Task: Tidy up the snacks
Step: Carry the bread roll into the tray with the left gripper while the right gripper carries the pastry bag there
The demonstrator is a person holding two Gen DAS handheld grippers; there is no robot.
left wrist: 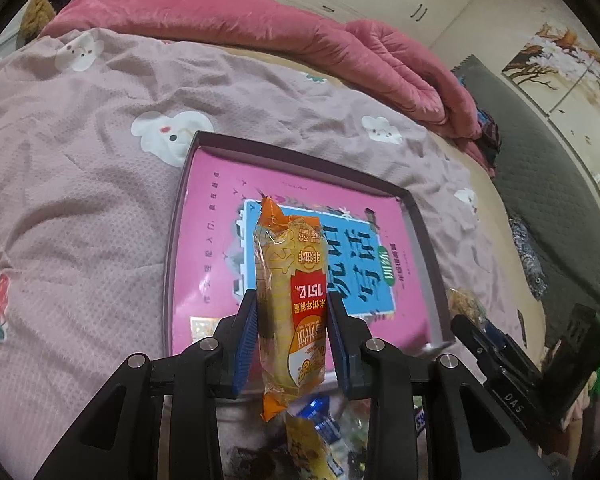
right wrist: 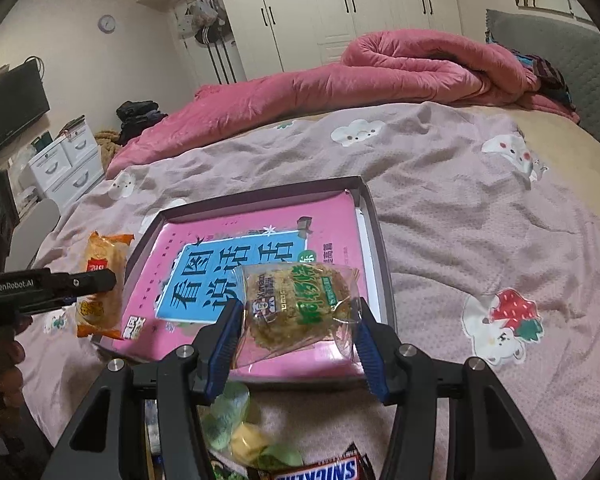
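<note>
The left claw (left wrist: 292, 336) grips an orange rice-cracker pack (left wrist: 290, 300) above the tray's (left wrist: 420, 216) near edge. The right claw (right wrist: 296, 332) clamps a green biscuit packet (right wrist: 300, 308) over the tray's near right corner; pink bedspread (right wrist: 480, 216) lies around.

left gripper (left wrist: 292, 332): black linkage arms, silver round screws, ribbed blue finger pads (left wrist: 246, 344)
right gripper (right wrist: 296, 344): same black frame, blue pads (right wrist: 370, 354)
markings: white "GenRobot.AI" and "DAS"

A home bedroom. A bed (right wrist: 440, 208) with a pink quilt (right wrist: 380, 76) stands before white wardrobes (right wrist: 340, 12). A wall clock (right wrist: 107, 23) hangs nearby.
</note>
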